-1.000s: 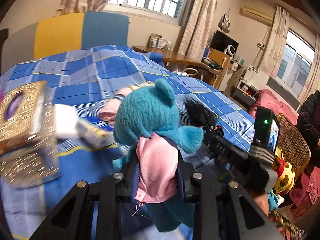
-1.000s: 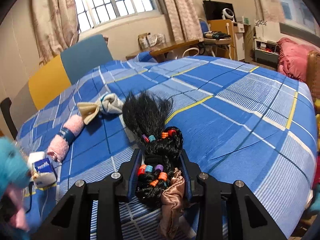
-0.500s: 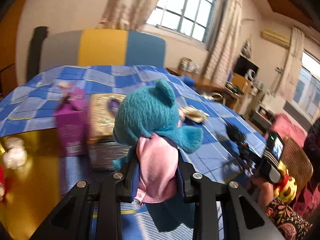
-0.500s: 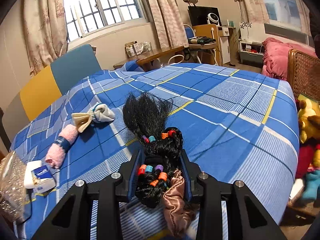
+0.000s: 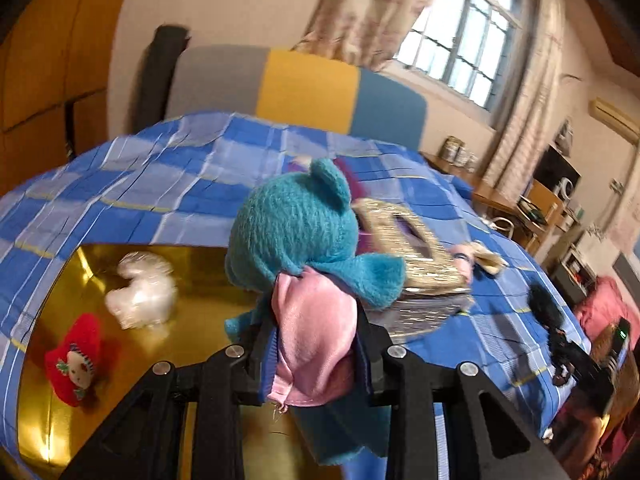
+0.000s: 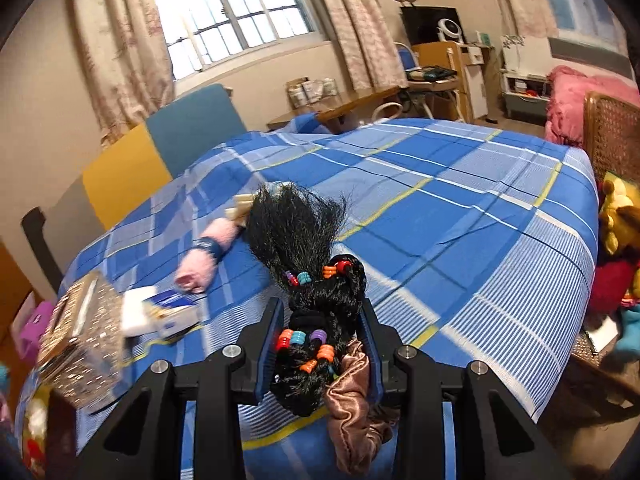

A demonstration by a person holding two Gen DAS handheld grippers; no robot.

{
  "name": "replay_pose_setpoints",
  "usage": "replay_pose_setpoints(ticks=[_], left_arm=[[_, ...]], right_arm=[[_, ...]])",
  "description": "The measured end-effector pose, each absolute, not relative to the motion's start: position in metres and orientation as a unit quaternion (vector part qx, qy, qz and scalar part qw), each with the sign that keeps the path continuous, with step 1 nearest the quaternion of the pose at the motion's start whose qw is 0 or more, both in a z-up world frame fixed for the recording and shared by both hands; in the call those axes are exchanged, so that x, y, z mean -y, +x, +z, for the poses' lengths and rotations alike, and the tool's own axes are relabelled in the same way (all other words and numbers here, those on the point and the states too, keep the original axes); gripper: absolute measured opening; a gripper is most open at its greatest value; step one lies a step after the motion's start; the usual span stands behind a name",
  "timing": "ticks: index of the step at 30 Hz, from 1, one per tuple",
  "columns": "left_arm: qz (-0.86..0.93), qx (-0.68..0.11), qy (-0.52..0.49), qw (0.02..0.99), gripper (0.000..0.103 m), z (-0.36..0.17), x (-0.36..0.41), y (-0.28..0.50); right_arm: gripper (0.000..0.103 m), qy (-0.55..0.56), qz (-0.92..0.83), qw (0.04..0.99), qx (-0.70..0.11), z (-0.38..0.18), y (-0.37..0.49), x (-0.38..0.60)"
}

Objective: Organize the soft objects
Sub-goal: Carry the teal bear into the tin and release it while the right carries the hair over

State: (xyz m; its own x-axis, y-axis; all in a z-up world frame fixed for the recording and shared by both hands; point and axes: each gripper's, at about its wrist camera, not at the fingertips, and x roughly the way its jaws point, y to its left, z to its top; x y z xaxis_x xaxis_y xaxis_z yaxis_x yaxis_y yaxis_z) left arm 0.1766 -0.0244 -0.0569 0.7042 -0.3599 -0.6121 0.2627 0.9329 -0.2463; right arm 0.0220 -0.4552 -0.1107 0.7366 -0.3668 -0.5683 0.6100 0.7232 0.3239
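Left wrist view: the left hand-held gripper (image 5: 316, 344) pinches the teal plush toy (image 5: 296, 236) upright by its pink skirt, hanging above the gold box (image 5: 192, 344), toward its near right side. The right hand-held gripper (image 6: 320, 344) clamps the black beaded hairpiece (image 6: 312, 280), farther from the gold box.

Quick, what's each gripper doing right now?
Left gripper: shut on the teal plush toy.
Right gripper: shut on the black hairpiece.
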Motion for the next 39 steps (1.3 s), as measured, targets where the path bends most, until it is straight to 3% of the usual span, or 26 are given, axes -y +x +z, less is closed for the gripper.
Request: replay_pose_setpoints(ticks=[17,26,34,39], left_arm=[[-0.109,-0.515,-0.095,0.845,0.033,-0.142,-0.028,0.27],[-0.085,-0.528,-0.104,0.838,0.042,-0.139,-0.044,0.292],[-0.115,-0.452,-0.113,0.878,0.042,-0.113,-0.057,0.239],[-0.116,-0.466,-0.087,0.873,0.039,-0.12,-0.046,0.246]], right_arm=[[0.037,0.232,-0.191,0.929,-0.218,-0.064,0.027,0.368],[0.037,0.205,-0.104,0.945,-0.233,-0.052,0.037,0.303],[0.037,0.175,-0.02,0.948,-0.264,-0.053,0.062,0.235],[0.037,0.166,0.026,0.942,-0.291,-0.06,0.076,0.2]])
